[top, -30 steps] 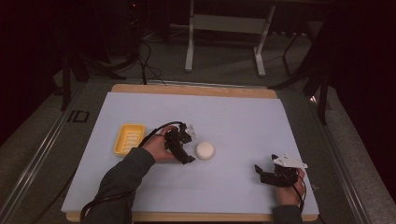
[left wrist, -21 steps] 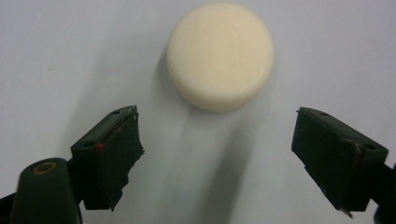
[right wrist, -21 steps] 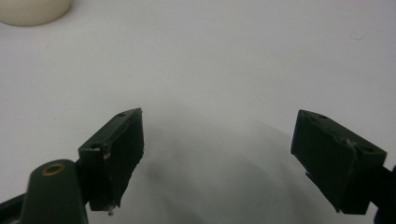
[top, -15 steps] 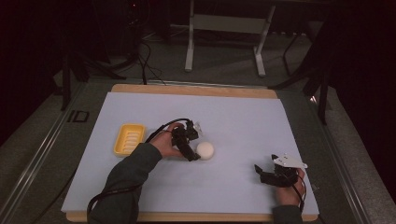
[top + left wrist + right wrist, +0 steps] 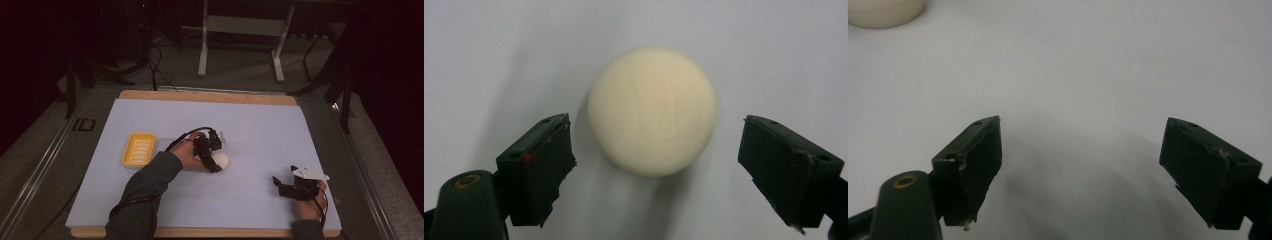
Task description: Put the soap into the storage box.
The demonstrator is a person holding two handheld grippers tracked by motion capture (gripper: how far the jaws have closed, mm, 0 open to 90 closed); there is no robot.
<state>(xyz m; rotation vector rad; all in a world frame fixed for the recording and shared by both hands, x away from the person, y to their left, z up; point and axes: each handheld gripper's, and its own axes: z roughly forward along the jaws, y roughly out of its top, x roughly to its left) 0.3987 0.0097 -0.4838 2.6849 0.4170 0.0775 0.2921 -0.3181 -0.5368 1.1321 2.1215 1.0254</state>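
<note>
A round cream bar of soap [image 5: 220,160] lies on the pale sheet covering the table [image 5: 260,125], near the middle of the high view. The left gripper [image 5: 210,156] hangs over it, its 2 jaws spread wide; in the left gripper view the soap [image 5: 652,111] sits between and just beyond the jaw tips, touching neither. A yellow soap dish [image 5: 138,149] rests left of centre. The right gripper [image 5: 286,186] sits at lower right, jaws also spread, holding nothing; the soap [image 5: 884,11] shows at the upper left of its view.
</note>
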